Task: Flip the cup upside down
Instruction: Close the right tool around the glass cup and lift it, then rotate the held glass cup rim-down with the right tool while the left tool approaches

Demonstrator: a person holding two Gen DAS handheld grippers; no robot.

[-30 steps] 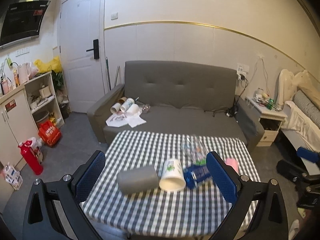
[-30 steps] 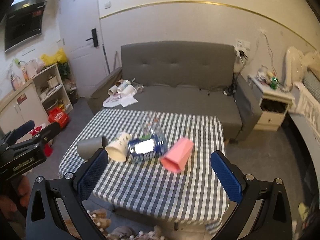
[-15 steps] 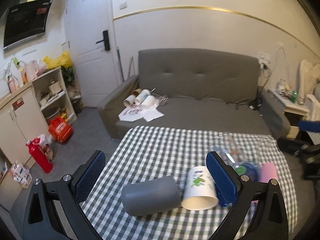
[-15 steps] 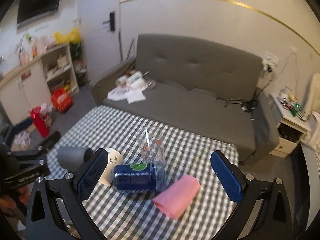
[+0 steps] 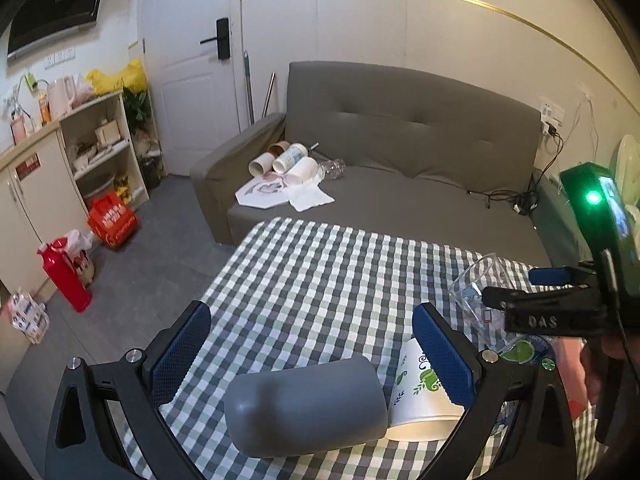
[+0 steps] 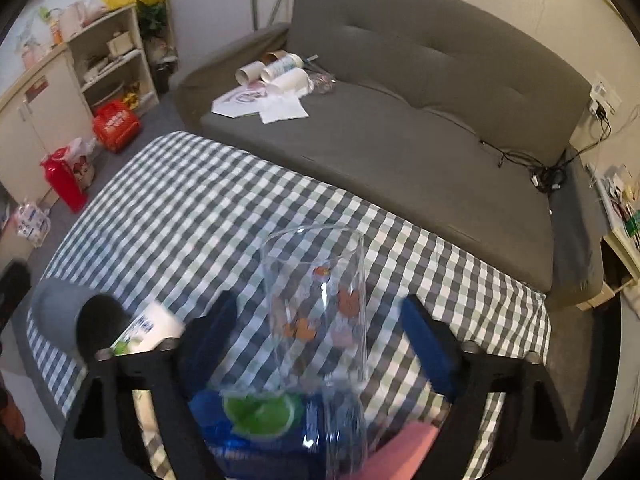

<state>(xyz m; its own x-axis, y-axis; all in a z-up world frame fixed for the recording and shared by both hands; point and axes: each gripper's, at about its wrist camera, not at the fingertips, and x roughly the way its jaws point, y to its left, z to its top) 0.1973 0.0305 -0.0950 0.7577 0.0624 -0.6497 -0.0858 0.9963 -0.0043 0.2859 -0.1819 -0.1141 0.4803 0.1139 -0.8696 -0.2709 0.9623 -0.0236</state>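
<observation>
Several cups lie on their sides on the checked table (image 5: 320,276). A grey cup (image 5: 306,408) lies between the open fingers of my left gripper (image 5: 312,344), with a white paper cup (image 5: 420,396) with green leaves touching its right side. A clear glass cup (image 6: 320,308) with orange prints lies between the open fingers of my right gripper (image 6: 320,336), its mouth pointing away. A blue cup (image 6: 256,432) and a pink cup (image 6: 404,452) lie under and behind it. The right gripper also shows in the left wrist view (image 5: 532,292).
A grey sofa (image 5: 400,148) with paper cups and papers stands behind the table. A shelf unit (image 5: 100,152), a red bag (image 5: 114,220) and a red extinguisher (image 5: 66,276) stand on the floor at the left. A bedside cabinet (image 6: 624,240) is at the right.
Both grippers moved forward and down toward the table. The grey cup now lies between the left fingers. The clear cup now lies between the right fingers.
</observation>
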